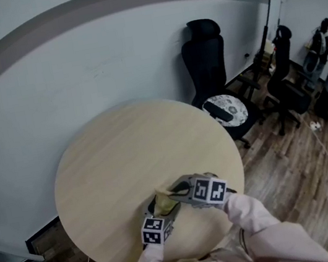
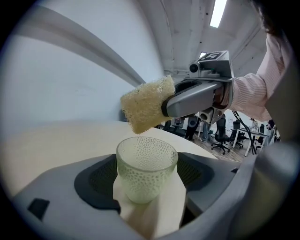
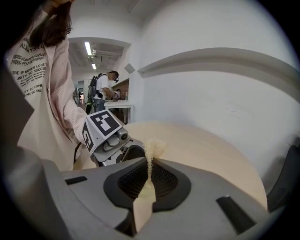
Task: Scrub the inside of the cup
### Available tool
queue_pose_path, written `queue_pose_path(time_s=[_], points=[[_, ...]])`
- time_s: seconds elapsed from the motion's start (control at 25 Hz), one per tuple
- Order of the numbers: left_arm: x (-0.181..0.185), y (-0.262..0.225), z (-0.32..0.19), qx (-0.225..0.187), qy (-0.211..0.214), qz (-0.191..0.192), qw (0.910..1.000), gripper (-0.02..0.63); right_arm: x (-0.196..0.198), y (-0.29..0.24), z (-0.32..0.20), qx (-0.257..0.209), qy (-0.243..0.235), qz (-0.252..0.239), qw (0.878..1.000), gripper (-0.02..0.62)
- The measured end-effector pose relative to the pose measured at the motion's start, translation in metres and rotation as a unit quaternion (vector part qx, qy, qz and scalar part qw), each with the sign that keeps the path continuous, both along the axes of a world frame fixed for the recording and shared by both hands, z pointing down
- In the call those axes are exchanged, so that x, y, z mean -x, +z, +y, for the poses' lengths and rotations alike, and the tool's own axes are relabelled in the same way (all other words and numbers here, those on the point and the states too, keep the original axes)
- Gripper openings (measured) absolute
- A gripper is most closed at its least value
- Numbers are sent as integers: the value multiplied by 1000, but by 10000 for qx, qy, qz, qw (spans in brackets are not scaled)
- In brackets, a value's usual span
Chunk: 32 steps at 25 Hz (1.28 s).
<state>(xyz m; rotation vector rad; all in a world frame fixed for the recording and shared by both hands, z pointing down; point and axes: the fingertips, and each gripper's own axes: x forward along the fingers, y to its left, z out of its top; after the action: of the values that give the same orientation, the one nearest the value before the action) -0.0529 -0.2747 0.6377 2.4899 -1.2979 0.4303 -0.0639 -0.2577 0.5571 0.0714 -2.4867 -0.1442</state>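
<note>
Two items: cup (image 2: 146, 180) between left tongs (image 2: 146, 161), spread wide apart; sponge (image 2: 146, 104) clamped in right tongs (image 3: 150, 161), just above cup rim.

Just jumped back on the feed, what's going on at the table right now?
A person works over the round table with a gripper in each hand. The left gripper has the dimpled glass cup between its wide-set jaws; whether the pads actually press on it isn't clear. The right gripper is shut on a yellow sponge, which hangs just above the cup's rim and is not inside it.
</note>
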Motion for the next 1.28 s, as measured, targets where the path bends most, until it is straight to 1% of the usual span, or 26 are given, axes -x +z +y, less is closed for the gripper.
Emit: queue_pose_path(time_s=[0.08,0.36,0.48,0.6,0.76,0.96,1.28], points=[[1,1,-1,-17,2,-12,10000,374,0,1,0,-14,2,31,10000,26],[2,1,0,-47,34,-15,10000,373,1,5,0,-146,-87,208,9996,26],[1,0,-2,-69,30,32,10000,373,2,8,-1,-248,-201,345,9989,26],[2,1,-2,-49,37,2,10000,373,5,15,0,-355,-390,566,9970,26],[2,0,-3,-69,47,30,10000,373,3,30,2,-544,-676,1000,9912,26],[2,1,-4,-81,61,22,9999,371,0,40,5,-764,-980,1511,9807,28],[1,3,-2,-65,82,27,9999,371,-1,51,2,-903,-1067,1915,9715,28]])
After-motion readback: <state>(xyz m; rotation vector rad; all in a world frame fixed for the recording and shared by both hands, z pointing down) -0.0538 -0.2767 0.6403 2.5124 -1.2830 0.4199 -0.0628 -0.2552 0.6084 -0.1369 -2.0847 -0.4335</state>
